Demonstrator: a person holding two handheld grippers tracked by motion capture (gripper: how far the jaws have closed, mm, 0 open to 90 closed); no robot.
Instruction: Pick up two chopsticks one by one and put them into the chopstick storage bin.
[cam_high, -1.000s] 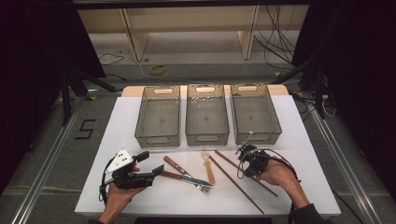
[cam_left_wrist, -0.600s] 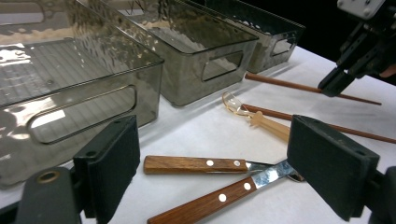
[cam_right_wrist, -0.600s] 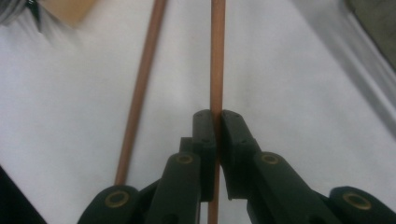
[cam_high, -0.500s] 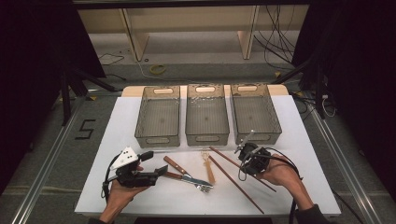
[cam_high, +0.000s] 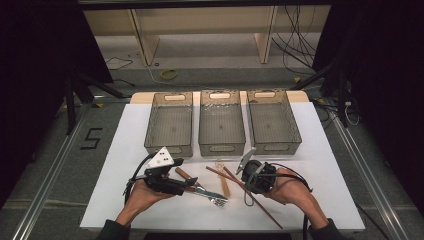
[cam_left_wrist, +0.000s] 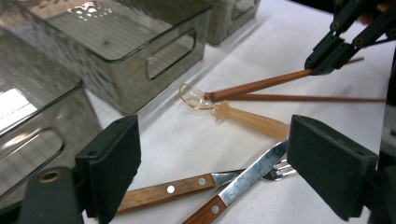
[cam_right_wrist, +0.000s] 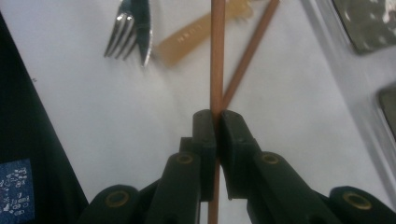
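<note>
One legible marking — a dark figure "5" (cam_high: 92, 138) on the grey floor (cam_high: 45, 165), left of the bench (cam_high: 130, 150), seen in the high view. The amber plastic spoon (cam_right_wrist: 187, 39) carries raised lettering on its handle in the right gripper view — too blurred to read. A blue patch with white specks (cam_right_wrist: 16, 189) at that view's lower left shows no readable characters. Nothing else bears text.
</note>
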